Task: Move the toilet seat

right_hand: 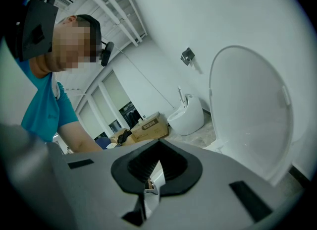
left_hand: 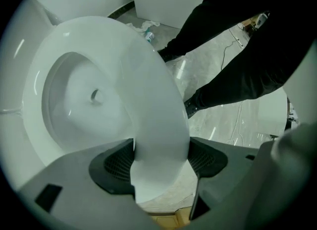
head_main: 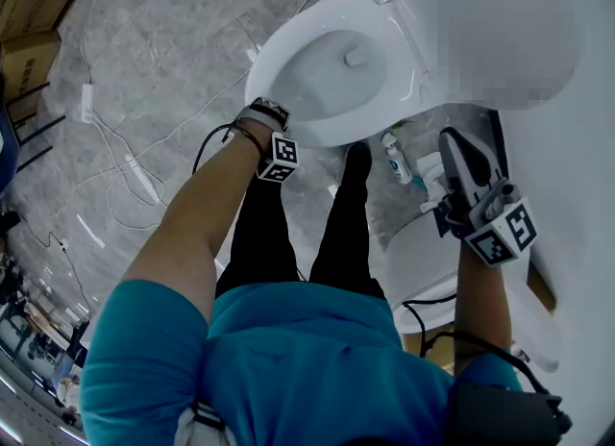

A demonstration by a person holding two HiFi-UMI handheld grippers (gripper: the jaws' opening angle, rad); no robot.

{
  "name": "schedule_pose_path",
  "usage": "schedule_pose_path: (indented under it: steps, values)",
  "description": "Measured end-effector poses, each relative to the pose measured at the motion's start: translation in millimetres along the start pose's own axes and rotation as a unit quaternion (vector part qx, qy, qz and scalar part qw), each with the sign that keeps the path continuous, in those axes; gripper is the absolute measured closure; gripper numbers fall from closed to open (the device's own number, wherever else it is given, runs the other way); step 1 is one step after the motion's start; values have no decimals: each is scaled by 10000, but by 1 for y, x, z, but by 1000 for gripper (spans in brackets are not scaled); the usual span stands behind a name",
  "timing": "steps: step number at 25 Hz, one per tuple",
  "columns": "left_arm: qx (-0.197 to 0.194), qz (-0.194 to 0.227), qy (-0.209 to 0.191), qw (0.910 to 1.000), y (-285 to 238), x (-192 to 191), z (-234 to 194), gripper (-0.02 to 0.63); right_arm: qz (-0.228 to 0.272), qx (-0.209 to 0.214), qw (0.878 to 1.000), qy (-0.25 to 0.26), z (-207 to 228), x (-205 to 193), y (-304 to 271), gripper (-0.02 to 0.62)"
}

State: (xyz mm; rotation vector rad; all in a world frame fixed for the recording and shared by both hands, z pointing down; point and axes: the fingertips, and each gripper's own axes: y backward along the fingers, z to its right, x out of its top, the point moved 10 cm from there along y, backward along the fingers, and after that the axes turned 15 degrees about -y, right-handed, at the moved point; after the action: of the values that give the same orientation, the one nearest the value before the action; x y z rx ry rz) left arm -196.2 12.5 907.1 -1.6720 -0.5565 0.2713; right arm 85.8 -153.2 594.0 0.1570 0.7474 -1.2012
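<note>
White toilet seat (left_hand: pixel 148 95) rim between left gripper (left_hand: pixel 161 167) jaws, spread wide, unpinched; right gripper (right_hand: pixel 147 190) clenched, empty. Back L straight off w/o snagging rim.

The toilet seat (left_hand: pixel 153 110) is a glossy white oval ring, lying lowered over the open bowl (left_hand: pixel 84 100), its broad front rim clean and unbroken

I log cool, even, diffuse light. The toilet seat (left_hand: pixel 153 125) reads bright white with a soft sheen and only faint shading under it. Both gripper views bulge like a fisheye and go black at the corners, far from the seat. The foreground just below the seat looks soft.
</note>
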Motion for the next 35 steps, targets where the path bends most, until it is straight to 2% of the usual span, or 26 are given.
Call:
schedule_pose_path:
  steps: [4, 17, 21, 27, 35]
  values:
    - [-104, -5, -191, 9998, 0, 1, -1, 273, -96, -24, 9998, 170, 6, -4, 5, 597]
    - [-42, 403, -142, 9991, 37, -10, 2, 279, -25, -29, 9999, 104, 4, -1, 8, 597]
    - [82, 501, -107, 9987, 52, -14, 5, 285, 83, 24, 10000, -25, -3, 7, 5, 597]
    - [323, 560, -58, 9979, 72, -18, 9, 293, 118, 18, 9999, 104, -4, 13, 13, 597]
    - [854, 700, 216, 9936, 111, -24, 17, 314, 312, 72, 9995, 75, -15, 25, 17, 597]
